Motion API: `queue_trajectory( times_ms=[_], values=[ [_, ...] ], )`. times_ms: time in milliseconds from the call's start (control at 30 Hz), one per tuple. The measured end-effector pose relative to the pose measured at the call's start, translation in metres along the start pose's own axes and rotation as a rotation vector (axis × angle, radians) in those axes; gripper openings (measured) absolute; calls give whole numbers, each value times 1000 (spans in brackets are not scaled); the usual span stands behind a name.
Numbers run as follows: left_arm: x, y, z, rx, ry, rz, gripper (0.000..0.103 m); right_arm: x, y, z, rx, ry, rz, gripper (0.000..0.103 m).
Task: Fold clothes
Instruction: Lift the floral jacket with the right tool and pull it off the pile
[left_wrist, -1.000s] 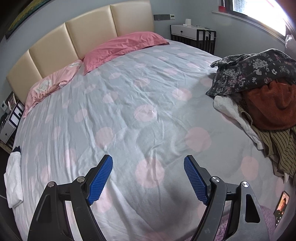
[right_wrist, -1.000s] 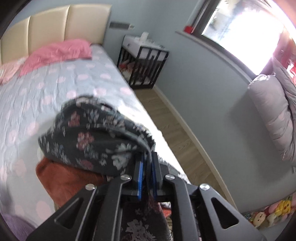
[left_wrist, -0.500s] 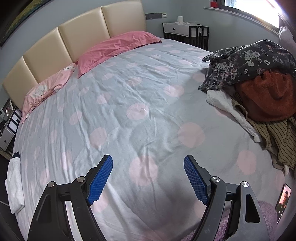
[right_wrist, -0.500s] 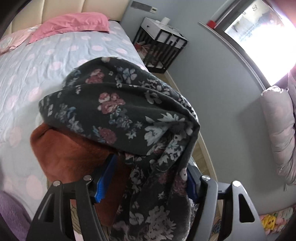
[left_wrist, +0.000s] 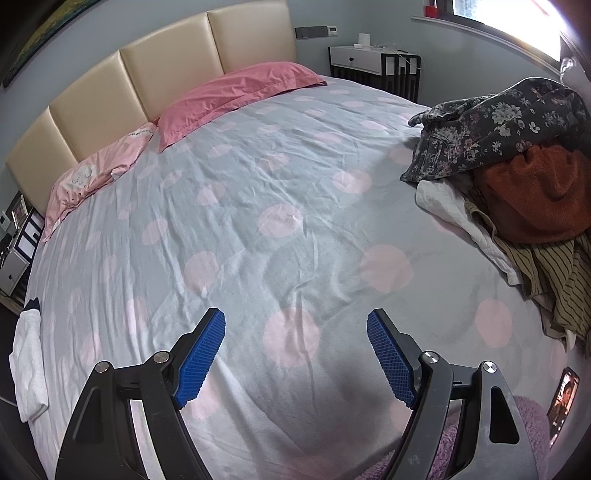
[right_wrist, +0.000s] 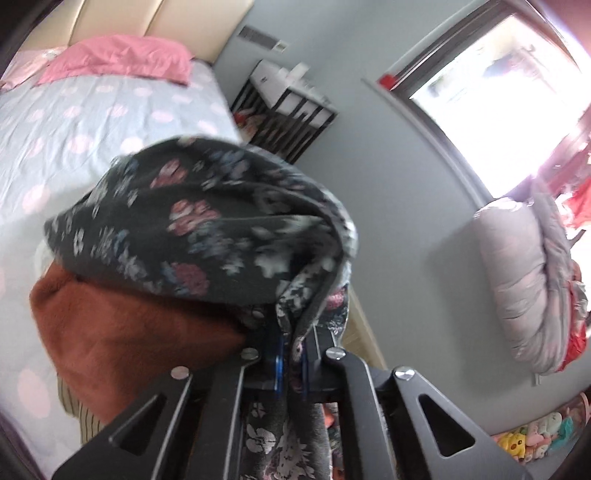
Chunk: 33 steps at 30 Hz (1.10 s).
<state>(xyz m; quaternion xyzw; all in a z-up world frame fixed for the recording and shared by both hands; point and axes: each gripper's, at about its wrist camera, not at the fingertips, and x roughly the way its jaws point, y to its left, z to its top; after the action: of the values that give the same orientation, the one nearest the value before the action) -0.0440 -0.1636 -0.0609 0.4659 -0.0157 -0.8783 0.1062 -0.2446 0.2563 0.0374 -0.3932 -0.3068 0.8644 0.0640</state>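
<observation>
At the bed's window-side edge the floral garment is pinched by the right gripper, a grip hidden from the left view, where the left gripper is held wide over bare bedspread.

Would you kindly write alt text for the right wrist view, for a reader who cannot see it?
The right gripper is shut on a fold of the dark floral garment, which lies over a rust-brown fleece at the bed's edge. Behind are the grey polka-dot bedspread, a pink pillow and a bright window.
</observation>
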Motion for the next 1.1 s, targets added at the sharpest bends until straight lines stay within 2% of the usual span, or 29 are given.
queue_trajectory(
  times_ms=[33,100,133,167,267,333,467,600,633,700,867,967,1100],
  values=[
    [-2,3,0,-6,-5,1,81,-6,-6,5,15,-17,-20,5],
    [-9,9,1,-20,-16,3,81,-22,-8,17,11,-75,-119,4],
    [-12,13,1,-27,-23,5,81,-40,-13,26,-2,-139,-179,4],
    [-16,16,1,-35,-31,7,81,-52,-17,32,-3,-172,-197,4],
    [-27,24,0,-51,-53,9,81,-83,-23,57,-12,-190,-156,4],
    [-32,26,-1,-54,-63,5,81,-98,-21,63,-17,-182,-123,4],
    [-44,30,-3,-59,-84,-4,81,-122,-18,65,7,-241,-153,4],
    [-58,34,-3,-65,-111,-8,81,-159,-1,79,-10,-309,-82,4],
    [-62,35,-2,-66,-120,-9,81,-176,14,78,-20,-329,-56,4],
    [-71,37,-1,-66,-142,-10,81,-192,38,99,-36,-371,0,4],
    [-93,41,3,-63,-191,-14,81,-275,94,122,-92,-548,134,4],
    [-102,41,3,-60,-212,-23,81,-291,114,117,-115,-504,224,4],
    [-107,38,2,-51,-223,-40,81,-268,125,100,-110,-381,312,4]
  ],
)
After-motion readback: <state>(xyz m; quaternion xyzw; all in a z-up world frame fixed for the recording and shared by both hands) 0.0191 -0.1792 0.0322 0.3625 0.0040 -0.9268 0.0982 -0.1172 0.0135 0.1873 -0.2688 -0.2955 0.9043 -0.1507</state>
